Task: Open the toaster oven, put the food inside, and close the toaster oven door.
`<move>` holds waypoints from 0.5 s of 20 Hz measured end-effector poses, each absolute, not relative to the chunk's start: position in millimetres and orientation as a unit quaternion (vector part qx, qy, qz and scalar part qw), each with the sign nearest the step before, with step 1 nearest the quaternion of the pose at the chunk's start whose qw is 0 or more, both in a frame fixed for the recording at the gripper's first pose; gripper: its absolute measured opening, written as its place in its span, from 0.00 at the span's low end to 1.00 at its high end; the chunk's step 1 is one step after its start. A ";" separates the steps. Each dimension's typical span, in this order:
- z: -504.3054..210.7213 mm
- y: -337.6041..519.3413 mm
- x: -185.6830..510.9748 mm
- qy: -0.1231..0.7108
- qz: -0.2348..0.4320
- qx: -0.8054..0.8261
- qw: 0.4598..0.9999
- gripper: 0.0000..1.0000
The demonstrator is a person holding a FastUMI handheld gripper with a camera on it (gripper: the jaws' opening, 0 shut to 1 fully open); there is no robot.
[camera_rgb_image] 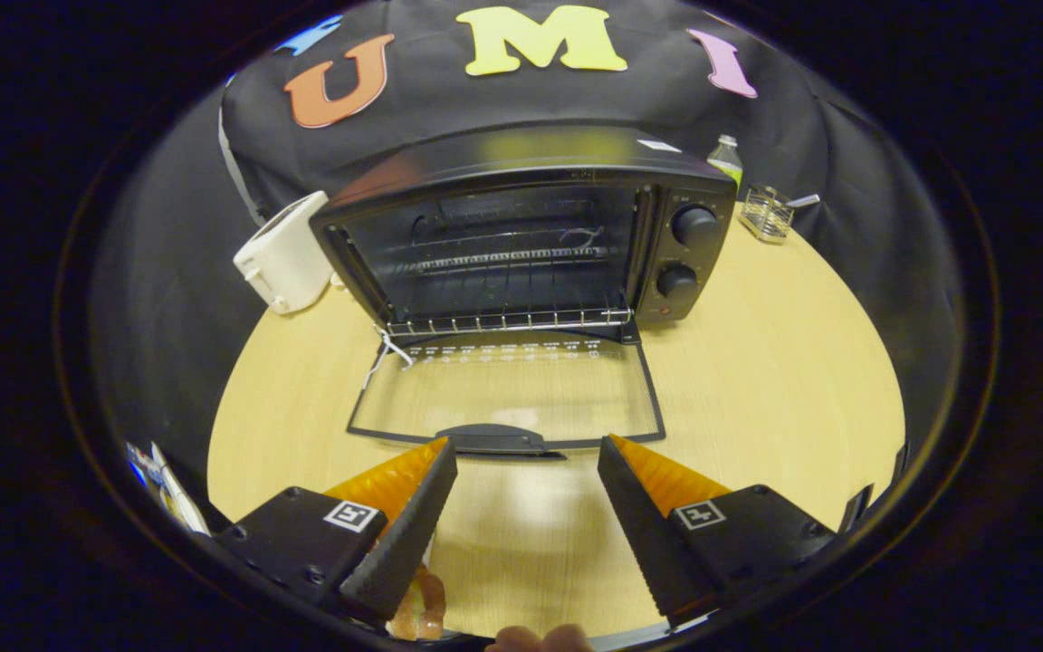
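Claw [527, 445] hanging wide open over wooden table [757, 380], holding nothing. Black toaster oven [531, 240] sitting just beyond fingers, its glass door [508, 398] lying flat open on table, door handle [494, 439] just ahead of fingertips. Wire rack [508, 319] showing inside. Two knobs sitting on oven's right side, writing too small for reading. Food [420, 608] peeking out under left finger. White toaster [286, 254] standing beside oven. Bottle [726, 159] and wire basket [766, 214] sitting behind.

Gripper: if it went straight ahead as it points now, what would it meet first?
Probably the door handle of the open toaster oven, just ahead of the open, empty gripper; depth is hard to judge.
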State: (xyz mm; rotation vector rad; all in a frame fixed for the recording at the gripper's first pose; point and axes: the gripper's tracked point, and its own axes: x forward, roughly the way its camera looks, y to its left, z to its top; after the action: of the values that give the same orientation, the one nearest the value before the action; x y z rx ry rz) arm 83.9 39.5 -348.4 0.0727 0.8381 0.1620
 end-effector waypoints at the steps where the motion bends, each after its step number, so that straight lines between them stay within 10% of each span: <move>1: -341.7 40.1 73.2 0.407 0.087 0.036 0.908 1.00; 10: -336.0 79.8 -30.5 0.513 0.162 0.176 0.824 1.00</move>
State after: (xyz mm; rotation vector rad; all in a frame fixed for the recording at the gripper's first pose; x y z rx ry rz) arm -30.5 79.8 -336.0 0.3736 1.0917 0.3447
